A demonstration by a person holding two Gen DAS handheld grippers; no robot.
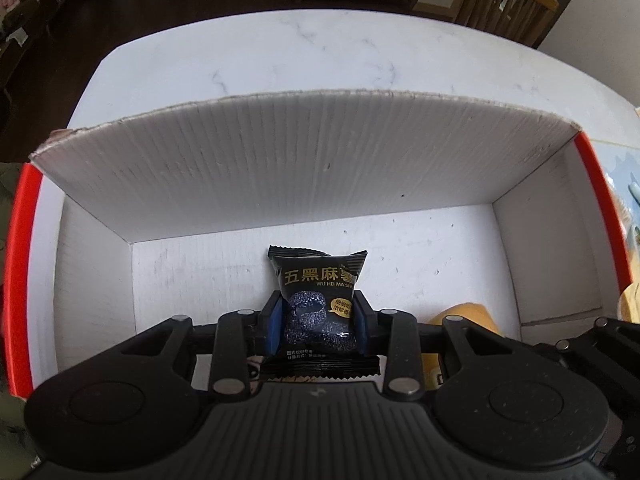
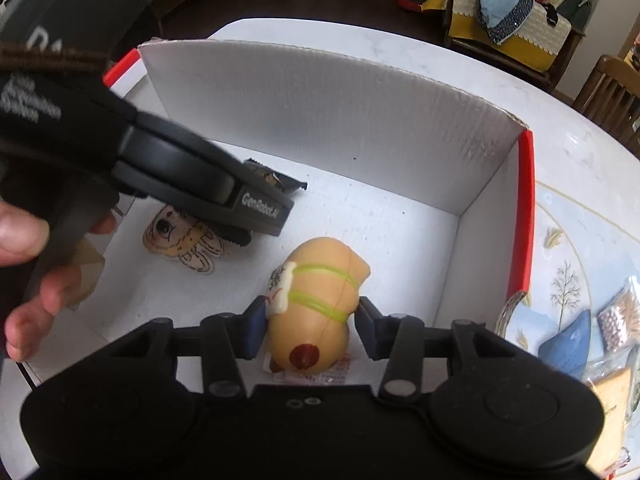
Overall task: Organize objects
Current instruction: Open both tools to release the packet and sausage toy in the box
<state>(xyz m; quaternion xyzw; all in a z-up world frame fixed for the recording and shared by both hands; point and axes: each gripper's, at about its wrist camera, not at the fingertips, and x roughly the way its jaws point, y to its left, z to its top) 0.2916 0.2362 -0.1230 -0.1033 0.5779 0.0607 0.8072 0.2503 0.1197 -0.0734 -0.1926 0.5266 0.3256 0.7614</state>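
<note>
White marble-look tabletop point(image 1: 320, 52) spreads under everything, with wooden chairs and cluttered furniture dim behind it. On it sits the white cardboard box point(image 1: 304, 160) with red outer edges, and both my claws hang steeply down into it.

My left gripper point(image 1: 318, 326) is clamped on the black snack packet point(image 1: 318, 292). The packet stands between the blue pads with its long axis running away from me toward the far wall, its top end poking out past the fingertips over the box floor. From here I judge it only needs lowering and letting go; whether its lower edge already touches the floor I cannot tell.

My right gripper point(image 2: 316, 328) has the tan squishy toy point(image 2: 316, 312) between its pads, the one with green stripes and a red spot. The left pad presses its side; at the right pad I cannot tell whether there is contact. Its long axis also points away from me, and it sits low against the floor, on the right-hand half of the box, with a printed wrapper or card showing beneath its near end.

Already lying in the box is a flat cartoon dog figure point(image 2: 184, 244), just beneath my left claw, so the packet should come down beside it, not on top.

Outside the box, to my right, a bag of cotton swabs point(image 2: 622, 316) and a blue object point(image 2: 568, 344) lie on a patterned mat, well apart from both claws.
</note>
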